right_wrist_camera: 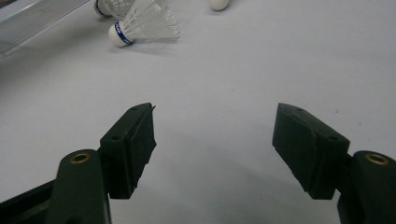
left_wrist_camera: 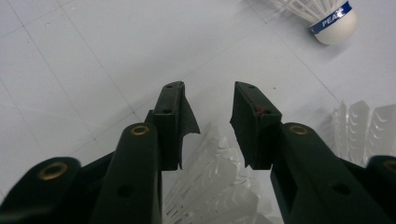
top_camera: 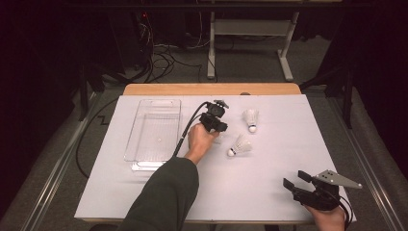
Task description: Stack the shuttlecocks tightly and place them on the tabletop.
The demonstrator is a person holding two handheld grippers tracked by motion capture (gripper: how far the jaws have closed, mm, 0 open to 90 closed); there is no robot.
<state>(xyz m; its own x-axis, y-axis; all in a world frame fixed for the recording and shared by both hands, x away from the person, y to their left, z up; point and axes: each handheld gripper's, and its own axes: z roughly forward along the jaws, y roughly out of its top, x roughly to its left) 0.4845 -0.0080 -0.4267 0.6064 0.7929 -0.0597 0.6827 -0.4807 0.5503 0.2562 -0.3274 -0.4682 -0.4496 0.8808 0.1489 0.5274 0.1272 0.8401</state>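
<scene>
White feathers of a shuttlecock (left_wrist_camera: 215, 186) are lying on the bench (top_camera: 269, 192) between the left tool's (left_wrist_camera: 208, 109) half-parted jaws, pads clear of it, likely ready for a grip. Two more shuttlecocks (top_camera: 239, 145) are lying just beside, the clear tray (top_camera: 154, 130) near. The right tool (right_wrist_camera: 212, 140) is hovering wide, empty.

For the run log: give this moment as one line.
left gripper open over shuttlecock | right gripper open, idle | tray empty
</scene>
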